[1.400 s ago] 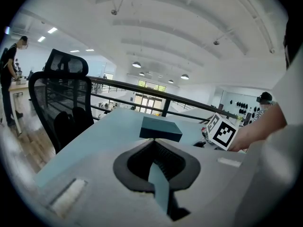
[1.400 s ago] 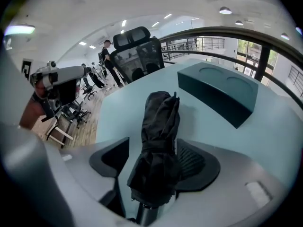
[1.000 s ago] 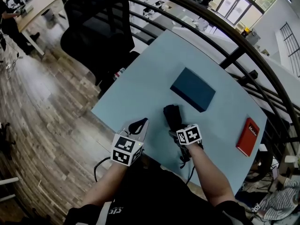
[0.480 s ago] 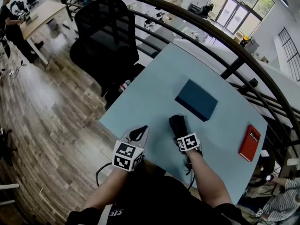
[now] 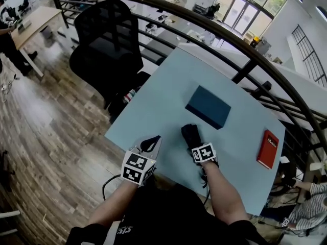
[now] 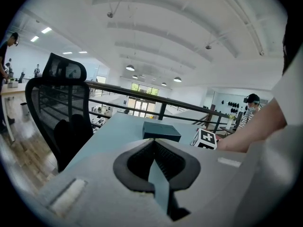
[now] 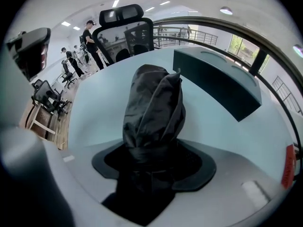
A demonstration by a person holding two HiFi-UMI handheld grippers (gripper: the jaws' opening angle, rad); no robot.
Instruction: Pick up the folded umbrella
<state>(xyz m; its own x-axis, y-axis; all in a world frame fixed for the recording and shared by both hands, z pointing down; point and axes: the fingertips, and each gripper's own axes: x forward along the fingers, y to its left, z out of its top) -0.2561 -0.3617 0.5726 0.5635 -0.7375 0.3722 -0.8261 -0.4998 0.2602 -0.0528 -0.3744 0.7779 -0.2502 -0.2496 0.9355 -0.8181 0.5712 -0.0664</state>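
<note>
The only print on the tabletop (image 5: 153, 111) is a white line on the cover of a flat red book (image 5: 268, 148) at the far right edge, too small to read; each gripper's cube carries black-and-white square markers and no words. The umbrella (image 5: 190, 135) lies near the front edge of the tabletop, a short black bundle of creased, slightly glossy fabric, thick at its far end and cinched narrow at its near end. The right gripper (image 5: 194, 145) points steeply down over that near end. Its jaws stand apart on either side of the narrow part and have just been closing, and the dark pads do not visibly press on the cloth. Just beyond the umbrella sits a dark teal box (image 5: 208, 106), matte, flat and sharp-cornered. The left gripper (image 5: 149, 144) hovers at the near left edge, its jaws together at the tips and empty. The tabletop is smooth, pale blue and rectangular. To the far left stands a black mesh-backed chair (image 5: 104, 40) on a wood-plank floor (image 5: 41, 131), and a black metal railing (image 5: 204, 22) curves behind
</note>
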